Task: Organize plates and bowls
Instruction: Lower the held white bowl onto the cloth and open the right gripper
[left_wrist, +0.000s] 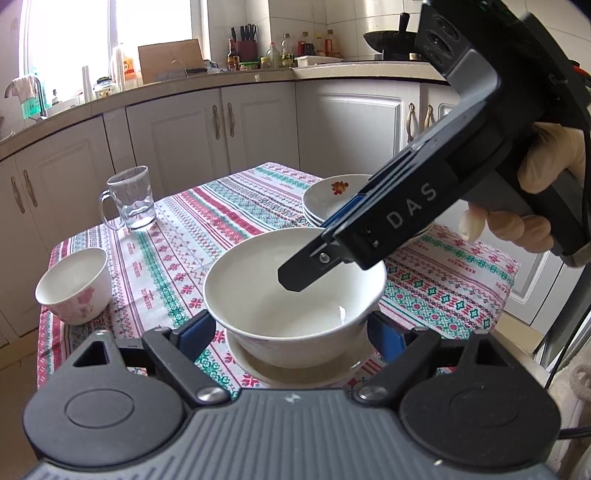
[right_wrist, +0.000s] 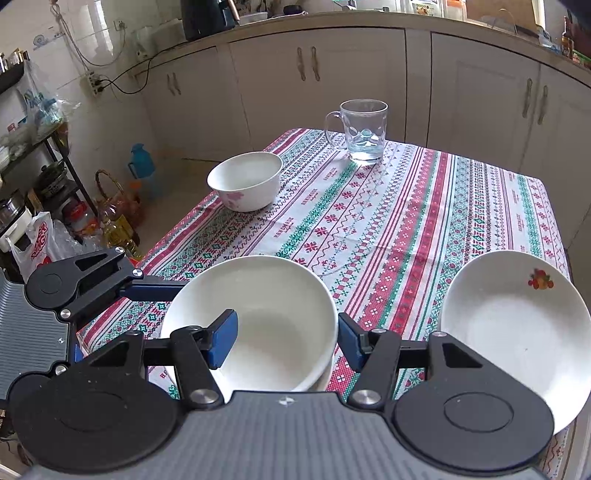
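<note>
You're in a kitchen with pale cabinets (left_wrist: 177, 125) behind a table under a striped, patterned tablecloth (left_wrist: 229, 206).

At the far left of the left wrist view, a small bowl with pink flowers (left_wrist: 74, 284) stands upright near the table's edge. Beyond it, closer to the cabinets, is a glass mug (left_wrist: 133, 203) with its handle turned left.

The large white bowl (left_wrist: 291, 295) is in the middle, close to the camera. It sits upright in a shallow plate (left_wrist: 258, 369) on the cloth. Your left gripper (left_wrist: 291, 332) has it between its fingers, with one blue pad against each side of the bowl's lower wall, so it is grasping the bowl.

Your right gripper (left_wrist: 317, 254) comes in from the right and tilts steeply down. One finger is inside the bowl and the other is just outside the right rim. In the right wrist view the inner pad stands clear of the wall, so these fingers straddle the rim without clamping it.

Further right, behind that gripper, a stack of plates (left_wrist: 325, 192) with a fruit motif lies on the cloth, apart from the bowl. At the right edge, your gloved hand (left_wrist: 535, 173) is wrapped around the right gripper's handle.
</note>
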